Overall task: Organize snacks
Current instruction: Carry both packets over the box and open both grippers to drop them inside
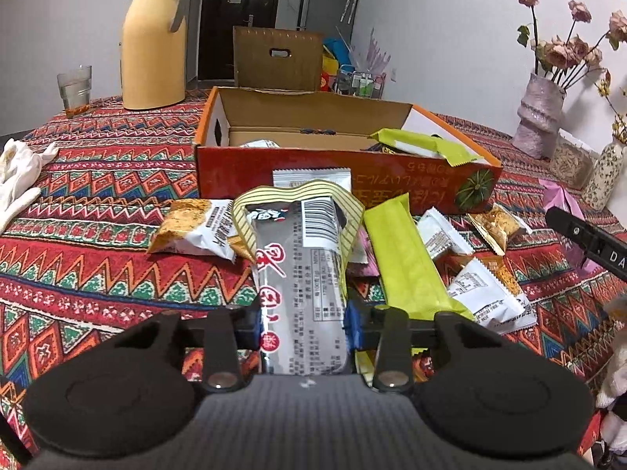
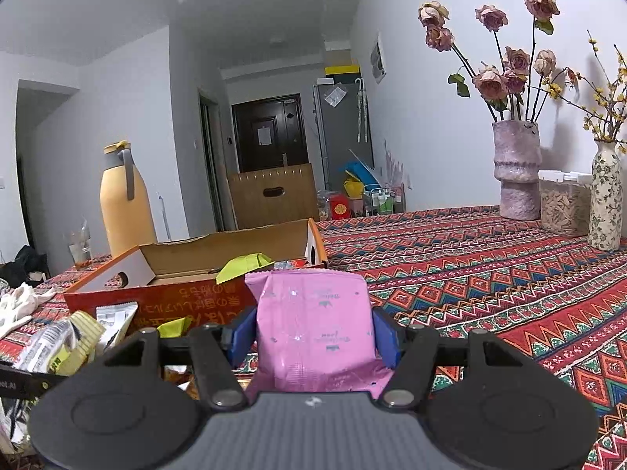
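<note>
1. While the left gripper (image 1: 301,325) clamps its blue pads on a long silver snack packet (image 1: 301,274) with a striped yellow end, that packet points toward the near wall of the orange cardboard box (image 1: 345,176).
2. The right gripper (image 2: 313,338) grasps a pink snack packet (image 2: 313,321), held above the patterned tablecloth (image 2: 490,274) just beside the box's corner.
3. The box stands open in the middle of the table; inside lie a lime-green packet (image 1: 427,145) leaning on the right rim and a white packet (image 1: 260,143) at the left.
4. Loose on the cloth before the box lie a lime-green bar packet (image 1: 407,258) and several small white-and-orange packets (image 1: 196,227).
5. A yellow thermos jug (image 1: 154,39) and a drinking glass (image 1: 74,90) stand near the far left edge.
6. A clear lidded canister (image 2: 564,203) of pale pieces sits between two vases (image 2: 517,168) at the far right edge.
</note>
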Action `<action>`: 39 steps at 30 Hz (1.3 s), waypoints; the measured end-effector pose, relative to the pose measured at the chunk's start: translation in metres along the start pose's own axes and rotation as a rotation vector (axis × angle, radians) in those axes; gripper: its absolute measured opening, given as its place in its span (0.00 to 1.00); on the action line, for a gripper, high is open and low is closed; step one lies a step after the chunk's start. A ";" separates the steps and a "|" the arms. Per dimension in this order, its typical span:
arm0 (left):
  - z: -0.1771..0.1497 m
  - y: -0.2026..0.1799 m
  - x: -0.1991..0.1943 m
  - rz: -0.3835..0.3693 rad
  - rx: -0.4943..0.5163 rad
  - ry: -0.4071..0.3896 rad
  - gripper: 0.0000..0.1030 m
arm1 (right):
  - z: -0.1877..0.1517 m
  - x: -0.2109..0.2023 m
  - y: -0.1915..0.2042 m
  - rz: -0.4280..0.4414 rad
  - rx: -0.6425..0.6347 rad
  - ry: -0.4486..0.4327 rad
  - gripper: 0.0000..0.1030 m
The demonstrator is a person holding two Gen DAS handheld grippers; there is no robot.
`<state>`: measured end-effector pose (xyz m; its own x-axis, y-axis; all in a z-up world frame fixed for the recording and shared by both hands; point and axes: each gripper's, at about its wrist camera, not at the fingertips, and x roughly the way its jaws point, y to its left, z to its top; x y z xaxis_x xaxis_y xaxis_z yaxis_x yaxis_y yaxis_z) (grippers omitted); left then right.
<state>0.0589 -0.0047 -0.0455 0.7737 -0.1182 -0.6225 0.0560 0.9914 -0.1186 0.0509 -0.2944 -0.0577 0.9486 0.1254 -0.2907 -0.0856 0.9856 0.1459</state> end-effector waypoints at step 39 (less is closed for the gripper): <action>0.105 0.016 -0.019 0.072 -0.073 -0.195 0.37 | 0.060 0.025 0.056 0.037 -0.093 -0.049 0.60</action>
<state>0.1113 0.0197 0.0453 0.8818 -0.0272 -0.4708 -0.0441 0.9892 -0.1398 0.0885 -0.2433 -0.0003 0.9576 0.1588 -0.2402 -0.1470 0.9869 0.0666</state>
